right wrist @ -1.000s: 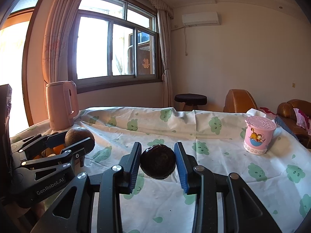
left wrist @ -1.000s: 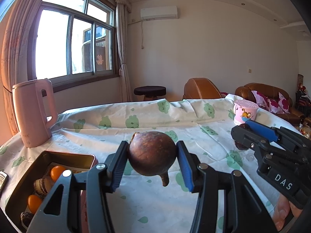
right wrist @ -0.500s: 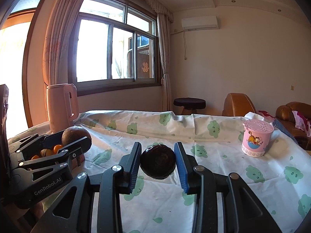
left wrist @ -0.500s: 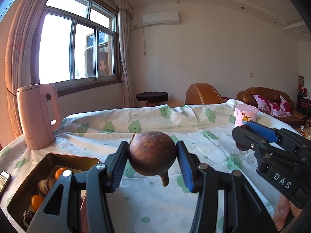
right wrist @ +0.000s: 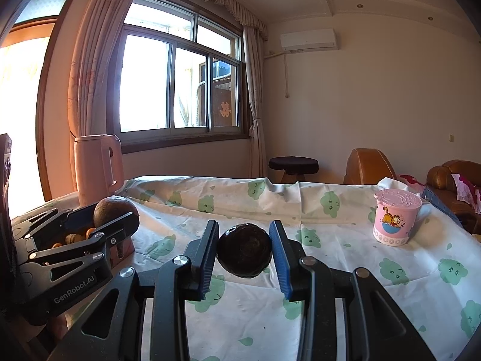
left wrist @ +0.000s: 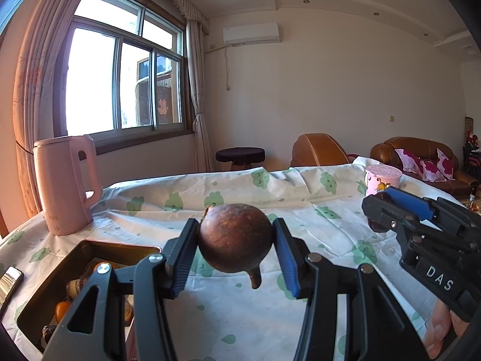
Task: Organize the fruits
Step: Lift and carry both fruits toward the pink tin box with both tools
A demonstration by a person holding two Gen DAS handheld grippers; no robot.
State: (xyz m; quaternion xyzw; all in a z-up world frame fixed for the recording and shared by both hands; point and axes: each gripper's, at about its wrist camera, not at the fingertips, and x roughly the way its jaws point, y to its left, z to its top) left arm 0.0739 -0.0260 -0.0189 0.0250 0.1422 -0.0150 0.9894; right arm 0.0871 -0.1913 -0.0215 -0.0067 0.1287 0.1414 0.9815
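Your left gripper (left wrist: 236, 254) holds a round brown fruit (left wrist: 235, 238) between its blue pads, above the desk (left wrist: 240, 316) with the green-patterned cloth. At lower left you see a brown tin (left wrist: 45, 300) with small orange fruits (left wrist: 61, 311) inside, and behind it a pink kettle (left wrist: 64, 185). At right, your right gripper (left wrist: 381, 210) is closed on a dark fruit, mostly hidden, in front of a pink cup (left wrist: 382, 180).

brown round fruit (left wrist: 235, 238): matte, stub stem pointing down, held clear above the cloth | dark round fruit (right wrist: 244, 250): near-black, glossy, rough skin, likewise off the cloth | tin box (left wrist: 120, 247): open, left table edge, small orange and brown fruits inside
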